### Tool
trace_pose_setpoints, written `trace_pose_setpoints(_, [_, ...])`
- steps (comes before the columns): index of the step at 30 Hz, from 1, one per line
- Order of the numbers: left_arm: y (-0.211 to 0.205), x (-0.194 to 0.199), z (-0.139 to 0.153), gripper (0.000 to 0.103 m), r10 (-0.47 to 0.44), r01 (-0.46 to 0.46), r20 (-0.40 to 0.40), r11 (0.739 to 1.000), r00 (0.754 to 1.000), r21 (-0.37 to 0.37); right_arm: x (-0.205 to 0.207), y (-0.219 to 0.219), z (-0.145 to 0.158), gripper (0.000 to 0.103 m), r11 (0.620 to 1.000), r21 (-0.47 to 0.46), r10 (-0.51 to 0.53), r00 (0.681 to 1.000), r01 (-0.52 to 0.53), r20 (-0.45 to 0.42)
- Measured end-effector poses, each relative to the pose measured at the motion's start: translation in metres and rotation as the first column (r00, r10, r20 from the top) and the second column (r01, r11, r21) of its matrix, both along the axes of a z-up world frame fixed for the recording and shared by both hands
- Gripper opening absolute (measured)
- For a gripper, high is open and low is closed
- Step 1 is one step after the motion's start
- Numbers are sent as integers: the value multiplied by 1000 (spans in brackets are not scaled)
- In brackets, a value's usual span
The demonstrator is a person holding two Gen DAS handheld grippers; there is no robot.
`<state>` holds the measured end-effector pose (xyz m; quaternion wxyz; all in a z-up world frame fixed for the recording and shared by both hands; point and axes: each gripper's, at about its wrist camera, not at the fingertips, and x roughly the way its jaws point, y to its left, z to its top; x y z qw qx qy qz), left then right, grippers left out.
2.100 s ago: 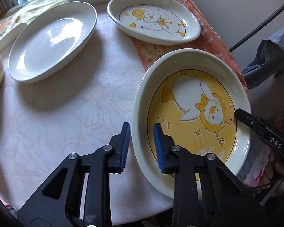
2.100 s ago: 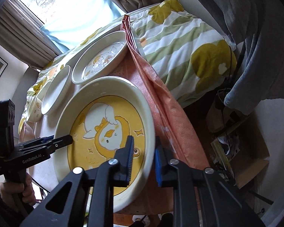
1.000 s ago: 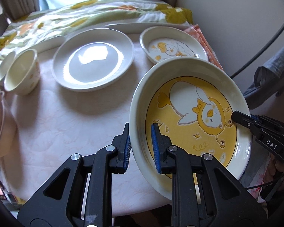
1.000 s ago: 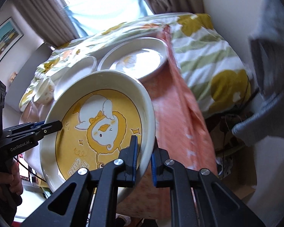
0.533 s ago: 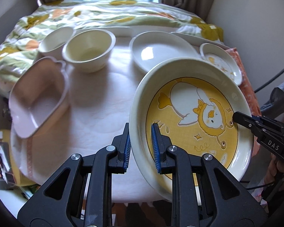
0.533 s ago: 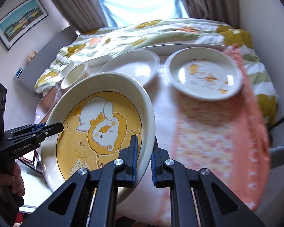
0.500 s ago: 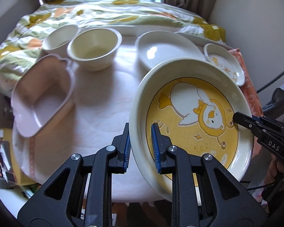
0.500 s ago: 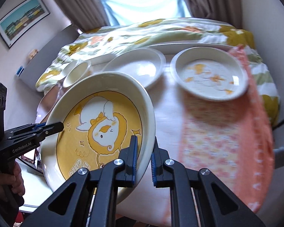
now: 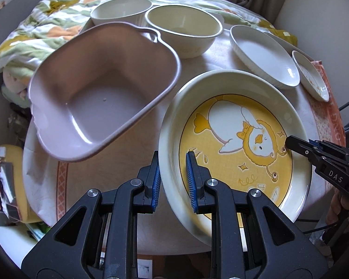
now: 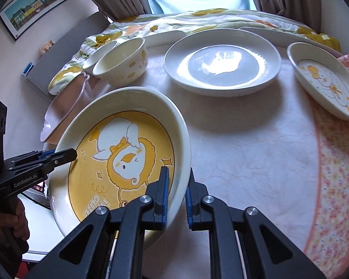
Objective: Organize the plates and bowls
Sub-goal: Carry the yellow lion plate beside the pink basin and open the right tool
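Observation:
A large cream plate with a yellow duck picture [image 9: 235,144] hangs tilted above the table, held at opposite rims. My left gripper [image 9: 172,162] is shut on its left rim, one blue pad inside and one outside. My right gripper [image 10: 176,186] is shut on the right rim of the duck plate [image 10: 118,158]. Each gripper's tip shows in the other view: the right gripper [image 9: 290,141] and the left gripper [image 10: 67,155]. A pink tub [image 9: 100,107] stands just left of the plate.
A cream bowl [image 9: 183,30] and a white bowl [image 9: 121,9] stand behind the tub. A white plate [image 10: 221,62] and a small duck plate [image 10: 323,81] lie at the back right. An orange cloth [image 10: 337,174] covers the right edge of the table [image 10: 244,139]. Bedding lies beyond.
Both grippers have carried the duck plate leftward across the table. The pink tub and bowls now fill the left view, and the white plate and small duck plate have slid to the right.

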<state>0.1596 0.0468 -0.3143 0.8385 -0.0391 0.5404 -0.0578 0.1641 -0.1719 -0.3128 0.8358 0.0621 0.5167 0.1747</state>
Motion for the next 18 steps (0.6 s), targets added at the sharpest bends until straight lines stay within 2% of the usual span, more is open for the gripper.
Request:
trace_pose_setpoints(9, [13, -3, -13, 18, 0, 0, -2, 999, 1000, -42, -1, 9, -6, 12, 1000, -28, 13, 1000, -13, 1])
trace_pose_setpoints(18, [8, -2, -12, 18, -26, 26, 0, 1000, 1000, -8, 2, 13, -7, 14, 999, -47, 3, 1000, -4, -20])
